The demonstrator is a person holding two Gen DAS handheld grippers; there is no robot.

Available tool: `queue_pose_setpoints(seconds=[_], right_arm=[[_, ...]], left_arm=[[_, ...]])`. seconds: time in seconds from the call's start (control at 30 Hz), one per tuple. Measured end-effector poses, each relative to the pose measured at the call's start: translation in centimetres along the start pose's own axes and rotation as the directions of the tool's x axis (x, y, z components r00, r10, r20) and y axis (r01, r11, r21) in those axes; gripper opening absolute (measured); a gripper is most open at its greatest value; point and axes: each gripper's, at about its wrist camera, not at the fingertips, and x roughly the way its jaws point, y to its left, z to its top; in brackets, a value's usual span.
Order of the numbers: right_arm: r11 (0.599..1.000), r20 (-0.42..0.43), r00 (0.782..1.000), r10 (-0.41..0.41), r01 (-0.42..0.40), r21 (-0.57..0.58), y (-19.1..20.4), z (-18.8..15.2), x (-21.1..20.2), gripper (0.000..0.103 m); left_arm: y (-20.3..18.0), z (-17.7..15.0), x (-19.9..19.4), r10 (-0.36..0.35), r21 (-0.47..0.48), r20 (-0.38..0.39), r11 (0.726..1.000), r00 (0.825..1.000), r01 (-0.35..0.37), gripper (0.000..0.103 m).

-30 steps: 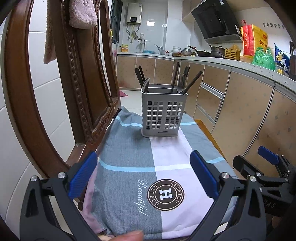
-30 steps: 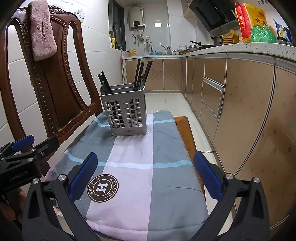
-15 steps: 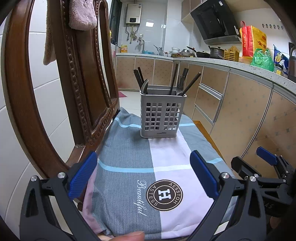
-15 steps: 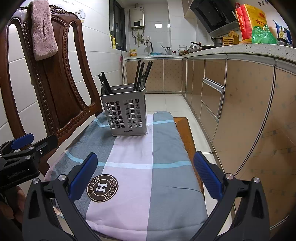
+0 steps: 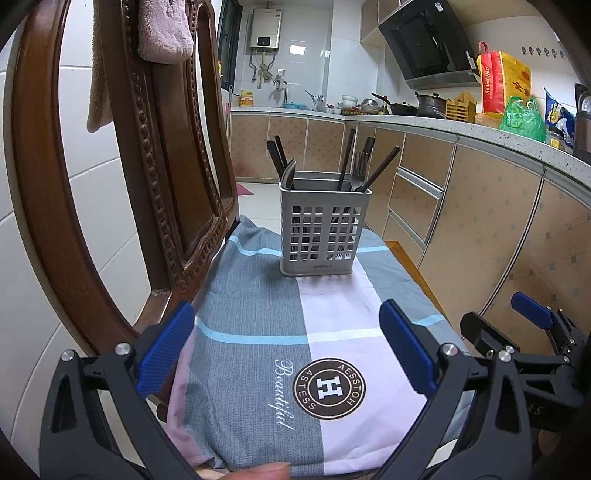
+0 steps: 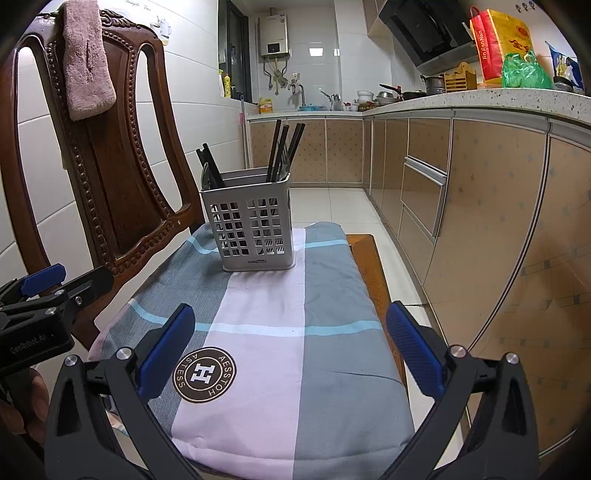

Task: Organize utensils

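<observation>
Kitchen cabinets run behind the cushioned chair seat point(image 6: 258, 354) where your utensil caddy point(image 5: 325, 230) stands loaded, apparently nothing loose remains, so with left gripper point(image 5: 286, 347) and right gripper point(image 6: 290, 349) spread wide and empty, you seem finished—just withdraw.

Bright, sharp, strong fisheye distortion

A utensil caddy point(image 5: 324, 232) stands upright at the far end of a cushion point(image 5: 258, 332) on a chair seat, chopsticks point(image 5: 380, 168) and a fork point(image 5: 357, 173) inside it. The chair back point(image 5: 147, 166) rises to the left with a towel point(image 5: 162, 29) draped over it; kitchen cabinets point(image 5: 461, 206) run along the right.
</observation>
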Motion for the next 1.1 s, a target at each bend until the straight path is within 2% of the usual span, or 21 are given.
queue_pose_setpoints(seconds=[1.1], right_arm=[[1.0, -0.006, 1.0, 0.003, -0.003, 0.001, 0.1, -0.14, 0.02, 0.101]], left_arm=[[-0.14, -0.04, -0.01, -0.001, 0.009, -0.001, 1.0, 1.0, 0.001, 0.099]])
